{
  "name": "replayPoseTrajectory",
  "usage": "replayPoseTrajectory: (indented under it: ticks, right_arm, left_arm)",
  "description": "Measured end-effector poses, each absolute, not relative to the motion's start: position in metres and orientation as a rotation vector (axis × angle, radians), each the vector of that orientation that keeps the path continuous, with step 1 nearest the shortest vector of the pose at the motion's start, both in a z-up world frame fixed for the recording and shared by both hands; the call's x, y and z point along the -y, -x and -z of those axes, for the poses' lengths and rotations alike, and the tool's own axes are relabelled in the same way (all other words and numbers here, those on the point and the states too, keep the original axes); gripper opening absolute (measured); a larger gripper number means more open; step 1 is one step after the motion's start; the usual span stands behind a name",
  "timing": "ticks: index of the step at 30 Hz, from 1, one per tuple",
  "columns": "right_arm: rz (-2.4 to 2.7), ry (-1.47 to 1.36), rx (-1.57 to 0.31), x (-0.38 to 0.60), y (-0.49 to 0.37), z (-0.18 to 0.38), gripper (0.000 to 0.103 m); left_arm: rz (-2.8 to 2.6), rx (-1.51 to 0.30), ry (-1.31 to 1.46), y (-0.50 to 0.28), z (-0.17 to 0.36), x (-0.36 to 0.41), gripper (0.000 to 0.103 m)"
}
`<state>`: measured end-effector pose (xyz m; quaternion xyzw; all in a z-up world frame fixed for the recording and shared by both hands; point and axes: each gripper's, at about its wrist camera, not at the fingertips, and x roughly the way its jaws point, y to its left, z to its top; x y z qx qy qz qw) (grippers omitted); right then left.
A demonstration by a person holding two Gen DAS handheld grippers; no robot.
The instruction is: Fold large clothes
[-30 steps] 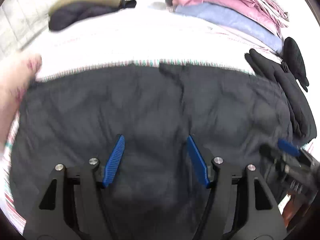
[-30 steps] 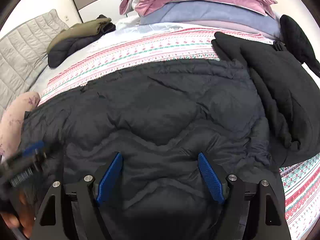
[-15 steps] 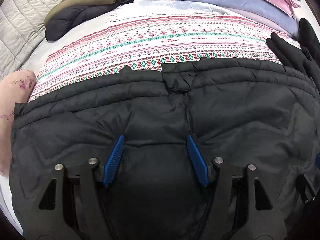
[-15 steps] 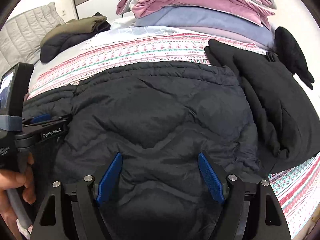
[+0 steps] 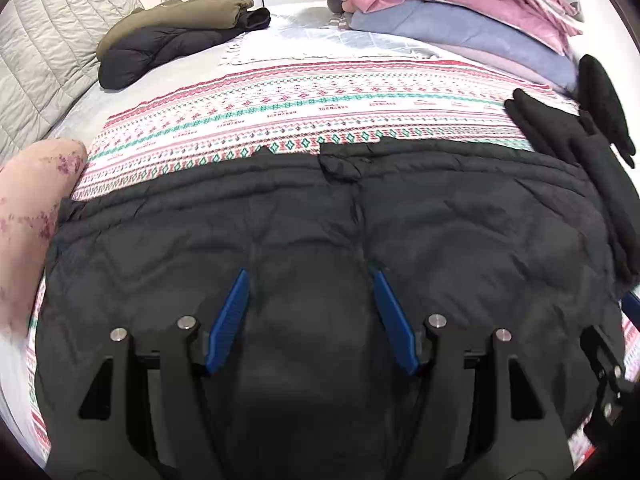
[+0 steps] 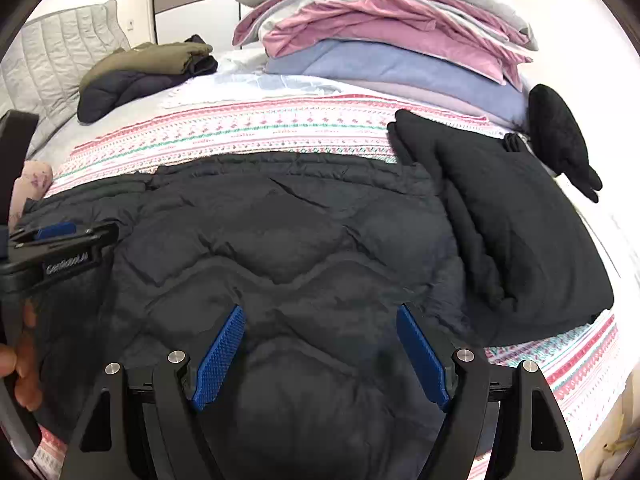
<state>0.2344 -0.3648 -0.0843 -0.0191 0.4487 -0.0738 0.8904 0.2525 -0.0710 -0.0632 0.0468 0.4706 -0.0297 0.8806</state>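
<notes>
A bed with a striped blanket (image 5: 280, 112) holds a big black puffy jacket (image 5: 320, 232) near its front edge. The left tongs (image 5: 310, 312) and right tongs (image 6: 320, 344) hang wide open, holding nothing. The jacket looks soft and light; grab its far hem. The blanket behind has room.

Left gripper (image 5: 310, 280) has pulled back from the jacket (image 5: 320, 232): more patterned blanket (image 5: 300, 108) shows beyond the jacket's far edge. Seen from the right, it sits further toward the jacket's left edge. Jaws of both unchanged, apart.
</notes>
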Motion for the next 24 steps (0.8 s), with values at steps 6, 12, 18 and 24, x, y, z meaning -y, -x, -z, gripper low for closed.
replayPoseTrajectory:
  ticks: [6,12,18,24]
  right_arm:
    - [0.193,0.075,-0.913,0.37,-0.211,0.074,0.079]
    - [0.232,0.079,-0.893,0.377,-0.181,0.061,0.08]
    - [0.191,-0.19,-0.965,0.418,-0.154,0.07,0.08]
    - [0.205,-0.787,-1.112,0.511,-0.128,0.13,0.081]
  left_arm:
    - [0.07,-0.988,-0.134,-0.223,0.07,0.066,0.066]
    - [0.081,-1.003,-0.16,-0.21,0.081,0.071,0.066]
    - [0.049,-1.018,-0.182,-0.208,0.093,0.075,0.066]
    - [0.054,-1.037,-0.139,-0.21,0.093,0.07,0.066]
